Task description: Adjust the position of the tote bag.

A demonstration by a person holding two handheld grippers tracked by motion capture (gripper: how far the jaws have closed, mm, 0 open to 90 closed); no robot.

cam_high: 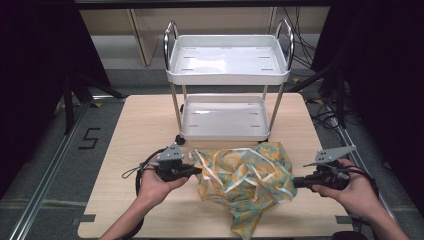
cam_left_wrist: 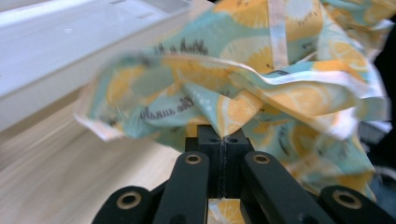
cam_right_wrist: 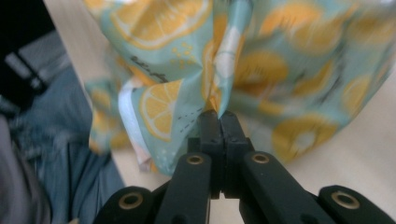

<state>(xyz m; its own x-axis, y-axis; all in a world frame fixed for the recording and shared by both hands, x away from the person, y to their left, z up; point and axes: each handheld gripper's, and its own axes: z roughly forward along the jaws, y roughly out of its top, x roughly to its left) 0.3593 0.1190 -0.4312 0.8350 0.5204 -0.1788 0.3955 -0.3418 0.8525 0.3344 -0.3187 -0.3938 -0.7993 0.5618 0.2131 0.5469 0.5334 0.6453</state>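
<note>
Here, one white cart [cam_high: 227, 75] with two bare trays stands on the table [cam_high: 140, 130]; just before it, one lemon-print cloth [cam_high: 245, 175], pinched by left gripper [cam_high: 199, 171] and right gripper [cam_high: 295, 182].

The cloth [cam_high: 243, 181] lies on the bench [cam_high: 145, 125], near its front edge. The cart [cam_high: 228, 75] stands right behind the cloth. The left claw [cam_high: 198, 170] is at the cloth's left side, the right claw [cam_high: 294, 182] at its right side.
</note>
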